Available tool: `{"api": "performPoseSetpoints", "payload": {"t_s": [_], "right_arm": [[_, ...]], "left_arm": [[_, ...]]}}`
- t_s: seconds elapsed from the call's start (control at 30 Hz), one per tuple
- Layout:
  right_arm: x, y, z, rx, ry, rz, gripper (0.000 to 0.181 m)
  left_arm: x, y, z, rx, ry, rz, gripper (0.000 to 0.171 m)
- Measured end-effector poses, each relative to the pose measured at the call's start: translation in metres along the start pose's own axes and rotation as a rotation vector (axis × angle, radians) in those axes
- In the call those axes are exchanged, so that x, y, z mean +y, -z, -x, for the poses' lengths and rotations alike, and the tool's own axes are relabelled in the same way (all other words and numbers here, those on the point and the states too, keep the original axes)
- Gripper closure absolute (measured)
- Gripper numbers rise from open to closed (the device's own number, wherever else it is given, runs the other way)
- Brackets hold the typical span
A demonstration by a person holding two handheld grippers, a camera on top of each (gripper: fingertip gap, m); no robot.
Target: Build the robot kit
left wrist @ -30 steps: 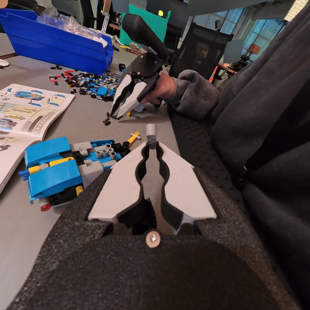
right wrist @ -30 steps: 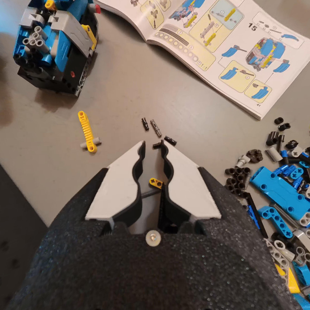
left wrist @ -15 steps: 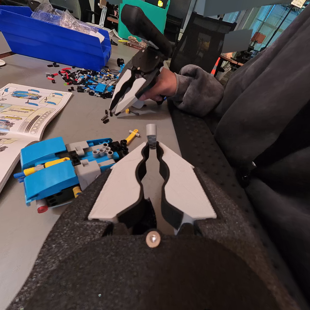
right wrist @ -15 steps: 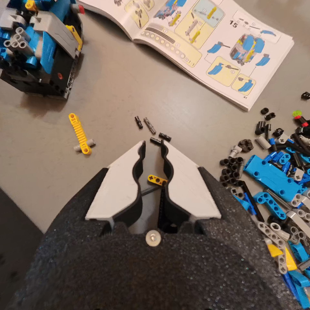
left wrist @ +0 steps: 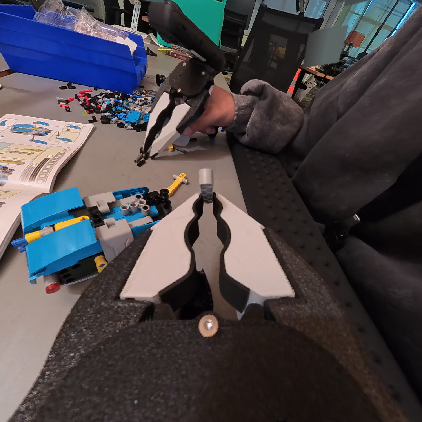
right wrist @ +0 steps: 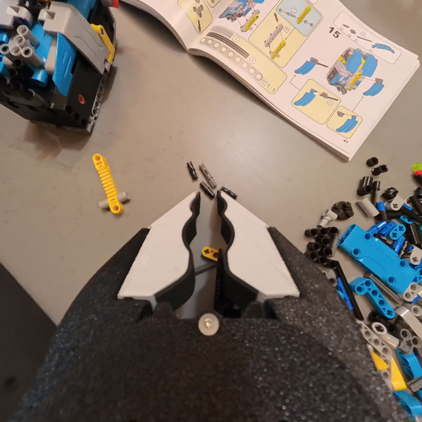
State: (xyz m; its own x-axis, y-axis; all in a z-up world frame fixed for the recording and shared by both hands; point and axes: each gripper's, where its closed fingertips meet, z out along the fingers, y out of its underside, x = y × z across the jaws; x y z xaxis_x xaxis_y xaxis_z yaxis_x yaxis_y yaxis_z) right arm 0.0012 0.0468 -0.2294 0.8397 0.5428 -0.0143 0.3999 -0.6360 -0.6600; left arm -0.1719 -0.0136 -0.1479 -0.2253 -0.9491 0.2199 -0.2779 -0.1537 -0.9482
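Observation:
My left gripper [left wrist: 207, 196] is shut on a small grey peg with a dark stem [left wrist: 206, 182], held above the table's near edge next to the blue model vehicle [left wrist: 68, 228]. My right gripper [right wrist: 208, 195] is narrowly open and empty, tips down at the grey table. A black pin [right wrist: 206, 189] lies just ahead of its tips, with two more black pins [right wrist: 191, 170] and a grey pin [right wrist: 207, 175] close by. A small yellow piece [right wrist: 210, 254] lies on the table under the jaws. The right gripper also shows in the left wrist view [left wrist: 146, 155], held by a hand.
A yellow toothed piece with a grey pin [right wrist: 108, 185] lies left of the right gripper. An open instruction booklet [right wrist: 296, 57] is ahead. A pile of loose blue, black and grey pieces [right wrist: 376, 251] is on the right. A blue bin [left wrist: 68, 52] stands at the back. My right fingertips sit around 20 centimeters from my left ones. From my right tips it is roughly 5 centimeters to the small yellow piece [right wrist: 210, 254]; from my left, 20 centimeters.
The black pin that lay between my right gripper's tips now lies just ahead of them; that gripper shifted slightly. The left gripper keeps its hold on the grey peg.

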Motion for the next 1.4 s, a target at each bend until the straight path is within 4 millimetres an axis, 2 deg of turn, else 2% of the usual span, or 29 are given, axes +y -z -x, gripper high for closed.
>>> {"api": "performPoseSetpoints", "payload": {"t_s": [0.1,0.37,0.43,0.57,0.63,0.7,0.77,0.83,0.93,1.0,1.03,1.1,1.17,1.2,1.27,1.4], "right_arm": [[-0.003,0.001,-0.001,-0.022,-0.048,-0.017,0.167],[0.002,0.0,0.004,-0.048,0.02,0.025,0.177],[0.004,0.013,-0.002,-0.019,0.06,0.04,0.177],[0.007,0.075,-0.007,-0.042,0.05,0.096,0.177],[0.022,0.097,0.006,-0.132,0.028,0.142,0.177],[0.052,0.102,0.021,-0.2,0.021,0.252,0.177],[0.066,0.096,0.023,-0.15,0.083,0.271,0.176],[0.053,0.088,0.04,-0.183,0.079,0.168,0.177],[0.016,0.072,0.078,-0.256,0.1,-0.015,0.176],[-0.047,0.082,0.129,-0.402,0.091,-0.308,0.177],[-0.066,0.078,0.142,-0.406,0.073,-0.358,0.177],[-0.078,0.055,0.155,-0.338,0.121,-0.351,0.177],[-0.084,0.039,0.169,-0.39,0.057,-0.378,0.177],[-0.087,0.035,0.176,-0.433,0.019,-0.39,0.177],[-0.091,0.027,0.179,-0.401,0.015,-0.409,0.177],[-0.095,0.025,0.186,-0.405,0.016,-0.414,0.177]], "left_arm": [[0.001,0.0,-0.001,0.002,-0.004,0.004,0.164],[0.002,-0.002,-0.003,0.004,-0.014,0.016,0.164],[0.002,-0.002,-0.003,0.004,-0.012,0.014,0.164],[0.002,-0.001,-0.003,0.005,-0.014,0.013,0.164],[0.002,-0.002,-0.003,0.006,-0.014,0.014,0.164],[0.002,-0.001,-0.004,0.007,-0.014,0.013,0.164],[0.002,-0.001,-0.004,0.006,-0.014,0.015,0.164],[0.002,-0.002,-0.003,0.0,-0.015,0.017,0.164],[0.004,-0.004,0.003,-0.044,0.0,0.027,0.164],[-0.001,-0.004,0.003,-0.054,0.015,0.001,0.164],[-0.005,-0.004,0.002,-0.055,0.021,-0.023,0.164],[-0.009,-0.002,0.002,-0.07,0.03,-0.05,0.164],[-0.012,0.0,0.004,-0.084,0.038,-0.07,0.164],[-0.014,0.001,0.004,-0.085,0.045,-0.081,0.164],[-0.016,0.002,0.006,-0.102,0.046,-0.093,0.164],[-0.016,0.003,0.009,-0.137,0.019,-0.089,0.164]]}}
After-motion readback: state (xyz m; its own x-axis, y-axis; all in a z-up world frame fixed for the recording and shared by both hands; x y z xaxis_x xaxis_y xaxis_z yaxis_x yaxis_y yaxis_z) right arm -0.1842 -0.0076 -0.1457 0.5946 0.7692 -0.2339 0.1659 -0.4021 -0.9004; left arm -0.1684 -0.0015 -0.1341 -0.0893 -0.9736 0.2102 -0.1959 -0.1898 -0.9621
